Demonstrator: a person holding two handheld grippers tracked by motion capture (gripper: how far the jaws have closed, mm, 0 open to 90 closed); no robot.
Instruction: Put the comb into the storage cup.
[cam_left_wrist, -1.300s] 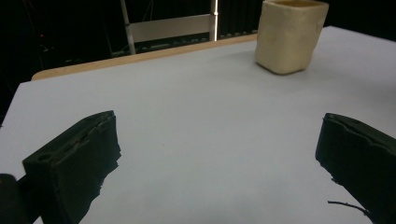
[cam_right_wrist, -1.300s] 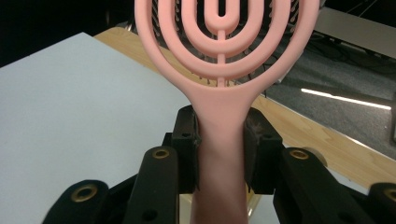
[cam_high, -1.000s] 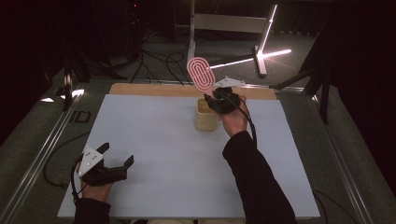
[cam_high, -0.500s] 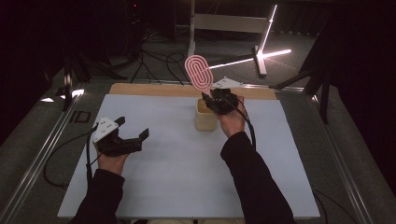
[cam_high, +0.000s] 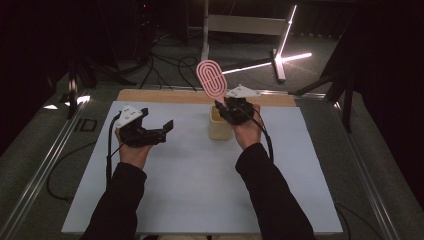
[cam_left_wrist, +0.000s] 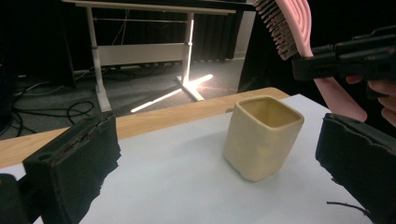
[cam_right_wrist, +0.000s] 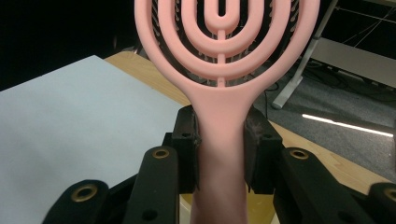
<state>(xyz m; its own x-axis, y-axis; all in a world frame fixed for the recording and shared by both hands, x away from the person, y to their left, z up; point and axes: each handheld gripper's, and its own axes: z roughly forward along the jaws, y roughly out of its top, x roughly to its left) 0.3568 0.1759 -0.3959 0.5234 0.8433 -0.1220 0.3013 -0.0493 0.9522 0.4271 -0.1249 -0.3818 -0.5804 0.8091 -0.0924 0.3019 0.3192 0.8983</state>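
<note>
A pink hairbrush (cam_high: 212, 80) with an oval ringed head stands upright, its handle (cam_right_wrist: 219, 154) clamped between the jaws of my right gripper (cam_high: 227, 106). The handle's lower end hangs over the mouth of a cream square cup (cam_high: 220, 125) that stands on the white mat. In the left gripper view the cup (cam_left_wrist: 260, 136) sits ahead between the two black pads, with the brush (cam_left_wrist: 289, 25) above it to the right. My left gripper (cam_high: 166, 129) is open with nothing in it, held above the mat to the left of the cup and pointing toward it.
The white mat (cam_high: 200, 175) covers a wooden tabletop (cam_high: 165, 96) whose far edge shows. Metal rails (cam_high: 45, 165) run along both sides. Beyond the table are a white stand (cam_high: 240, 25), cables on the floor and a bright light strip (cam_high: 265, 62).
My left gripper has moved from the near left of the mat forward and right toward the cup. The right gripper has kept the brush over the cup, barely shifting.
</note>
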